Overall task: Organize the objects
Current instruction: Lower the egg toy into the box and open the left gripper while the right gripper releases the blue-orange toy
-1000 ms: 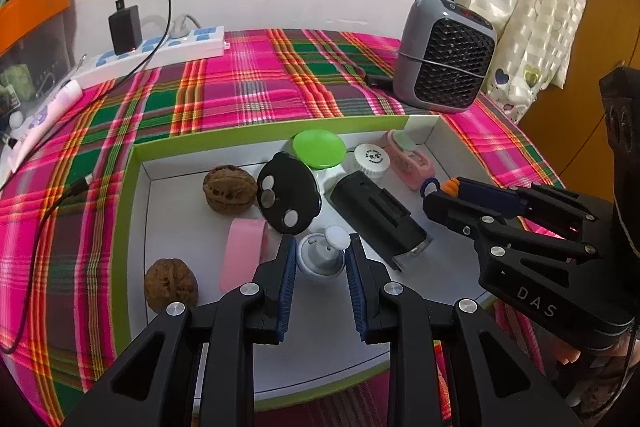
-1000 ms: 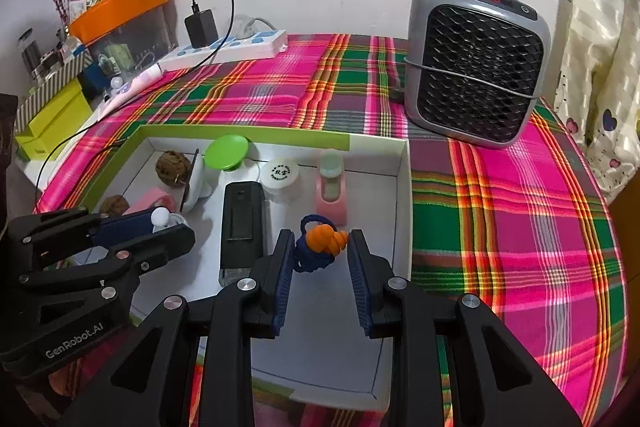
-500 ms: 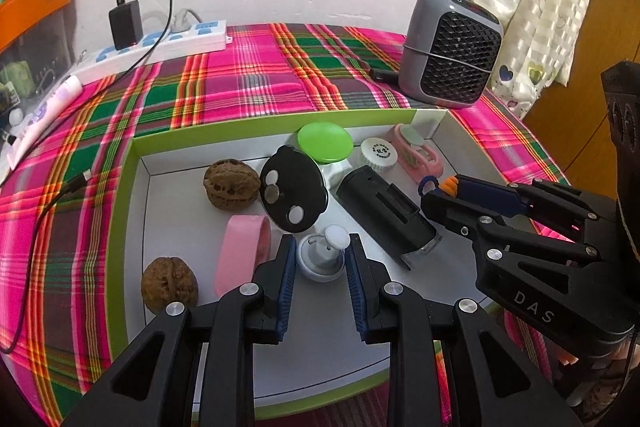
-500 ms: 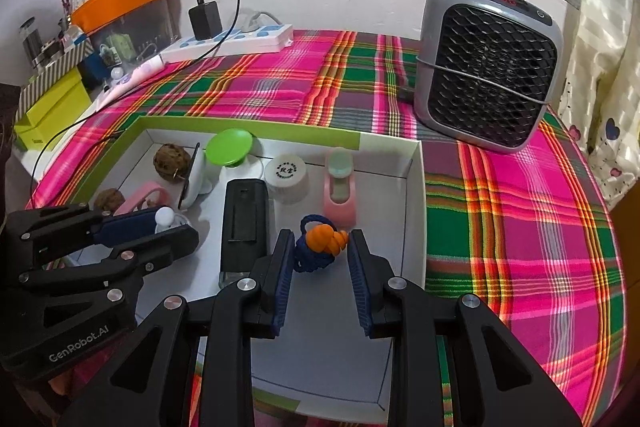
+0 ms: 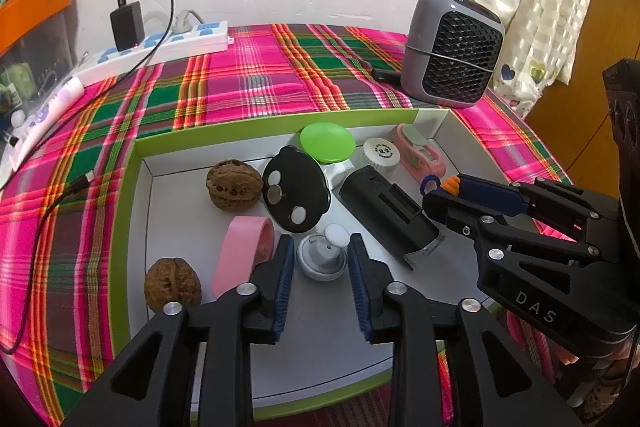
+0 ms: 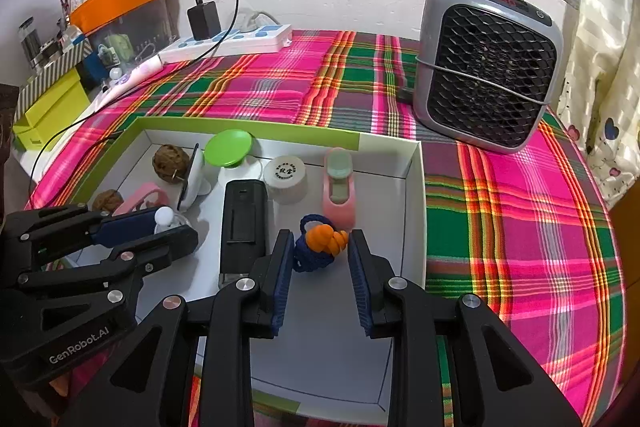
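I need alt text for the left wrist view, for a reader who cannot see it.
The left gripper is opening, its fingers either side of a small white and grey knob piece in a white tray with a green rim. Two walnuts, a pink ring and a black case lie around it; the right gripper reaches in from the right.

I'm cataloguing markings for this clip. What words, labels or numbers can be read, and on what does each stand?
"DAS": on the right gripper body, left wrist view.
"GenRobot.AI": on the left gripper body, right wrist view.
Round white cap: printed ring of characters, too small to read.
Heater: red display, blurred.
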`<state>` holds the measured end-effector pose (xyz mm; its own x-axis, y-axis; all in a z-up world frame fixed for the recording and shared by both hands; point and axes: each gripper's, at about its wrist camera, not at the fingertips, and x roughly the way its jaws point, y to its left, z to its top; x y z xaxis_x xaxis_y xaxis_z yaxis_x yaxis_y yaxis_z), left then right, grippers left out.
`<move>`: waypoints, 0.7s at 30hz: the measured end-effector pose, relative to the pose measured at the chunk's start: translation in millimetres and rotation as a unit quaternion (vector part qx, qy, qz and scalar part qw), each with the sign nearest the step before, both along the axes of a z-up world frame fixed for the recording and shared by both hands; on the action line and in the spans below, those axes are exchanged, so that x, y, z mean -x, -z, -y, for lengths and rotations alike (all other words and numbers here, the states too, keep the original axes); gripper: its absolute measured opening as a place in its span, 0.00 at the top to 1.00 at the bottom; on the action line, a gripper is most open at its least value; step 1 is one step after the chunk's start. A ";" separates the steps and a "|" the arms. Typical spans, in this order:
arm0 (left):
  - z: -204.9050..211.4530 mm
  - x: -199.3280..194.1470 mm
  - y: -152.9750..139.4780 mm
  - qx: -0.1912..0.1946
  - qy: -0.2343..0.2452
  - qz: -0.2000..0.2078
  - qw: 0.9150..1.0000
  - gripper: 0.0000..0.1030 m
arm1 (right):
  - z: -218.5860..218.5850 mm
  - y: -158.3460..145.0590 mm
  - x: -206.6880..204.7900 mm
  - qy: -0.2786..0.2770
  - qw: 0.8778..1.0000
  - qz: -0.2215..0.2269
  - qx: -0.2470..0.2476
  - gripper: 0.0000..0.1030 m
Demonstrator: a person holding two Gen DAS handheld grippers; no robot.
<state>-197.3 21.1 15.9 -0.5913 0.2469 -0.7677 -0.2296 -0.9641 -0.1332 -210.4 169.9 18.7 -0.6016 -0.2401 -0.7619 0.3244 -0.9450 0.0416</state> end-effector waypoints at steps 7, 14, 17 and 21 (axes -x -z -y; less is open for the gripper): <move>1.6 -0.6 -3.1 -0.006 0.000 -0.003 1.000 0.69 | -0.7 -0.6 -0.7 0.003 1.000 0.000 0.006 0.71; 3.6 -3.8 -7.4 -0.005 -0.004 -0.010 1.000 0.67 | -3.2 -3.0 -3.8 0.008 1.000 -0.001 0.012 0.71; 3.6 -5.8 -9.5 -0.005 -0.005 -0.013 1.000 0.66 | -3.5 -3.5 -6.1 0.010 1.000 -0.004 0.009 0.71; 3.5 -8.3 -11.0 -0.004 -0.006 -0.016 1.000 0.66 | -5.2 -5.5 -9.3 0.016 1.000 -0.007 0.011 0.70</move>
